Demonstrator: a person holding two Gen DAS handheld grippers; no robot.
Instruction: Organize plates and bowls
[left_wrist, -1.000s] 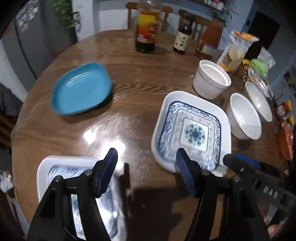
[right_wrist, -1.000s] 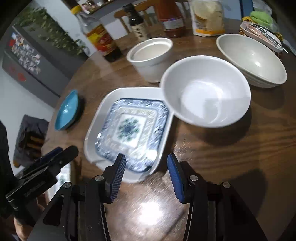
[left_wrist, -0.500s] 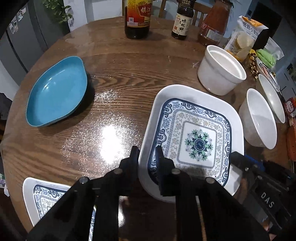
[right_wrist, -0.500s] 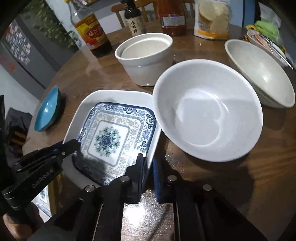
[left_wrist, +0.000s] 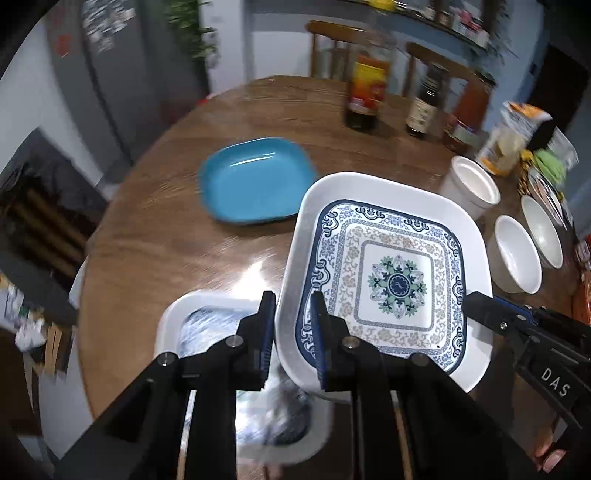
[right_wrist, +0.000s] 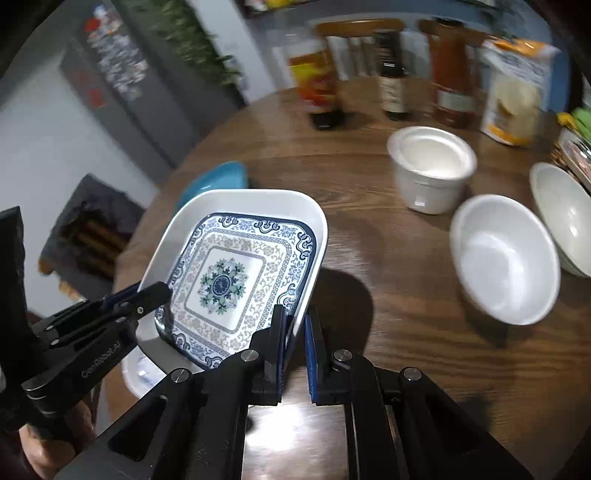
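Note:
A square white plate with a blue floral pattern (left_wrist: 395, 280) (right_wrist: 236, 273) hangs lifted and tilted above the round wooden table (left_wrist: 177, 229). My left gripper (left_wrist: 293, 332) is shut on its near left rim. On the near right rim my right gripper (right_wrist: 295, 332) (left_wrist: 480, 306) is shut too. A second patterned square plate (left_wrist: 207, 325) lies below on the table, blurred, its edge also seen as the white rim (right_wrist: 140, 373). A blue dish (left_wrist: 255, 181) (right_wrist: 218, 177) sits farther back. Two white bowls (right_wrist: 502, 258) (right_wrist: 565, 221) and a white cup (right_wrist: 432, 166) stand to the right.
Bottles (left_wrist: 364, 96) (right_wrist: 391, 77), a jar (right_wrist: 452, 74) and snack bags (right_wrist: 513, 92) line the table's far edge, with wooden chairs (left_wrist: 332, 40) behind. A hand (right_wrist: 40, 439) holds the left gripper. The table's left edge drops off toward a grey cabinet (left_wrist: 110, 74).
Both grippers closed on the patterned plate's near rim, then lifted it off the table and carried it left, above the second patterned plate.

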